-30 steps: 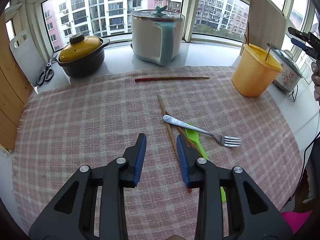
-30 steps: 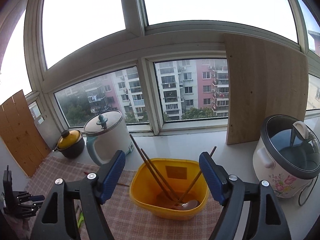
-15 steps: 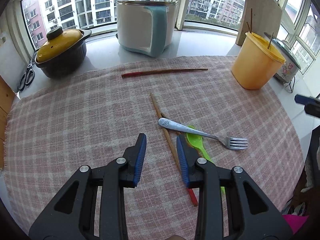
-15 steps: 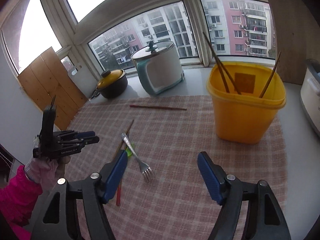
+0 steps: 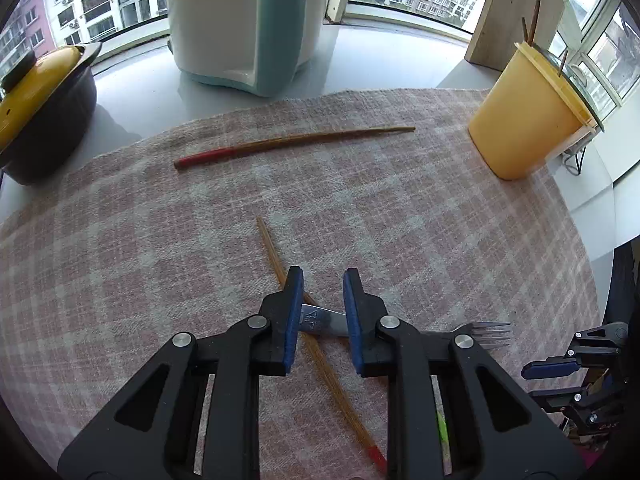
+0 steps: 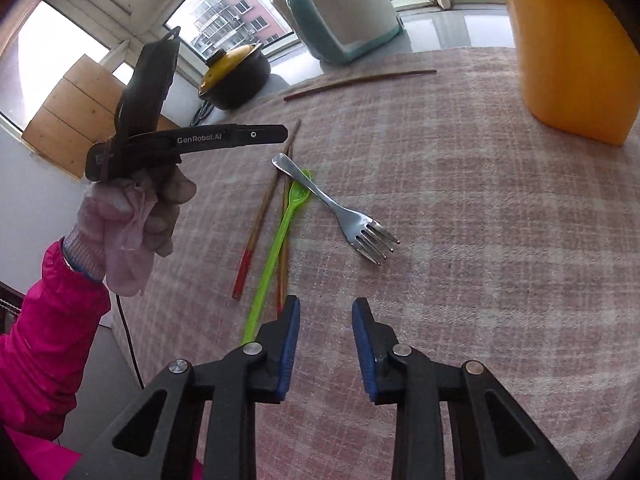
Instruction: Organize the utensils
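Note:
A steel fork (image 6: 338,210) lies on the checked cloth (image 6: 460,240) across a green plastic spoon (image 6: 276,248) and two red-tipped chopsticks (image 6: 260,216). My left gripper (image 5: 319,284) is open, its jaws hanging above the fork handle (image 5: 320,320) and one chopstick (image 5: 276,256). It shows from the side in the right wrist view (image 6: 240,138). My right gripper (image 6: 326,312) is open and empty, low over the cloth near the spoon's handle end. A third chopstick (image 5: 292,142) lies alone further back. The yellow tub (image 5: 532,120) holds several chopsticks.
A white and teal cooker (image 5: 240,24) and a black pot with a yellow lid (image 5: 36,104) stand on the sill behind the cloth. A wooden board (image 5: 516,12) leans behind the tub. The table edge drops off at the right.
The left gripper has moved forward and down over the fork handle. The right gripper has swung away from the yellow tub, dropped low over the cloth and narrowed its opening.

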`<action>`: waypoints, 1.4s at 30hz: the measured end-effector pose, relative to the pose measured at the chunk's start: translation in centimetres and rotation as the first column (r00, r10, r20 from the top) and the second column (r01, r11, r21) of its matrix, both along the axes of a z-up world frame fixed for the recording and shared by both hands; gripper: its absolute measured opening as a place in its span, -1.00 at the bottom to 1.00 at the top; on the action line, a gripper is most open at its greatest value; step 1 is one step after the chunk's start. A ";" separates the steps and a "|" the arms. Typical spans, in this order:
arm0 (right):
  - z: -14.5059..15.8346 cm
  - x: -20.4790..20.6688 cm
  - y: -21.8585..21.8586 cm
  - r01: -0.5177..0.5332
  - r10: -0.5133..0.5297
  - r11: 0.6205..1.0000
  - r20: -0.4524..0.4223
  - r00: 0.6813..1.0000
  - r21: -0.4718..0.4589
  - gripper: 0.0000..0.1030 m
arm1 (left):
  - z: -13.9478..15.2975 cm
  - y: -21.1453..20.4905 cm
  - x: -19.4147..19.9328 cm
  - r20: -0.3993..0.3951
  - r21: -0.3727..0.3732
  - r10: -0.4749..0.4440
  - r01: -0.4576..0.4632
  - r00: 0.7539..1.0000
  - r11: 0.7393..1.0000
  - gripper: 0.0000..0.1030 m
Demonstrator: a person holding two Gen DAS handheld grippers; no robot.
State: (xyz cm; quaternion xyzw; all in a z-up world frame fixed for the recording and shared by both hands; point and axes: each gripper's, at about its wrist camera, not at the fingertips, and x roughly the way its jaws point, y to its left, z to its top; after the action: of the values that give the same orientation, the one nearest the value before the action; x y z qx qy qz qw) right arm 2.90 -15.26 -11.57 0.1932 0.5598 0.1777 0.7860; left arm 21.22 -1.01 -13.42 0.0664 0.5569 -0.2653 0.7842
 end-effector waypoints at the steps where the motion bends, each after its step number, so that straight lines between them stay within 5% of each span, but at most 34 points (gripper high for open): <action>1: -0.3 0.2 0.2 0.002 -0.002 1.000 -0.008 1.000 0.002 -0.50 | -0.3 -0.3 0.1 -0.001 0.015 -0.005 0.005 1.000 1.000 -0.66; 13: -2.8 2.9 0.0 0.016 -0.017 1.000 -0.059 0.998 -0.005 -0.60 | -1.8 -0.1 -1.4 -0.042 0.075 -0.060 0.063 0.997 0.995 -0.66; 30: -2.9 6.9 -2.5 0.147 -0.146 0.989 -0.039 0.988 0.013 -0.53 | -1.6 1.3 -9.8 -0.131 -0.067 -0.059 0.051 0.990 0.996 -0.66; 37: -2.6 8.9 -1.3 0.143 -0.144 0.988 -0.013 0.990 -0.051 -0.53 | -1.4 0.5 -11.6 -0.137 -0.096 -0.055 0.042 0.989 0.994 -0.66; 42: -2.5 10.2 -0.2 0.109 -0.109 0.986 0.007 0.994 -0.126 -0.75 | -1.4 0.2 -12.4 -0.124 -0.088 -0.053 0.043 0.991 0.995 -0.66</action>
State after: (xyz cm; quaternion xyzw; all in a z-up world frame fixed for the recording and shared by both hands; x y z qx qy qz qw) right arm 13.09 -15.45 -14.05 0.1735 0.5585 0.0990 0.8051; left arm 8.84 -0.80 -14.79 0.0296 0.5918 -0.3112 0.7430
